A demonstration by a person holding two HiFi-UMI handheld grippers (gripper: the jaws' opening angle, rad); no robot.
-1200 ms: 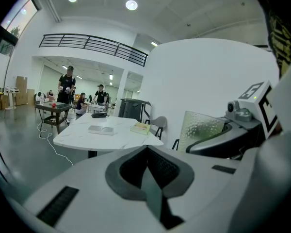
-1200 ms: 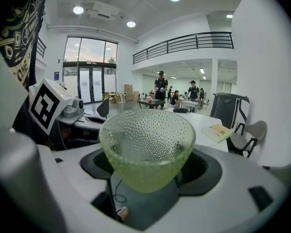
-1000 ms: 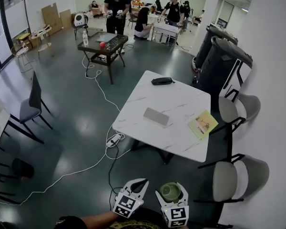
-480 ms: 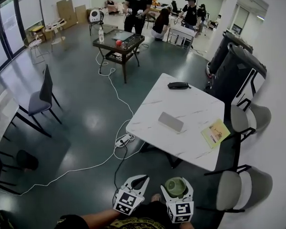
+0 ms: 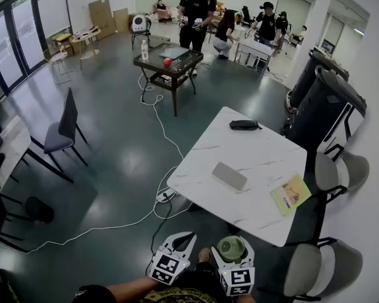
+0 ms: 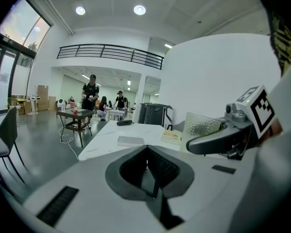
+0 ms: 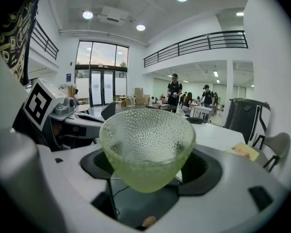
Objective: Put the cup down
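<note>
Your right gripper (image 5: 232,255) holds the cup (image 7: 146,147), a pale green bowl-shaped cup with a bumpy surface. Its jaws press on the lower sides and its mouth faces up. Your left gripper (image 5: 178,243) has its jaws drawn together with nothing between them. It sits just beside the right one, both close in front of your body. The cup is in the air, short of the near edge of the white table (image 5: 265,153) and not touching it. On the table lie a flat grey pad (image 5: 229,176), a yellow booklet (image 5: 290,194) near the right edge and a black pouch (image 5: 244,125) at the far end. A white cable (image 5: 114,223) runs across the floor to your left.
</note>
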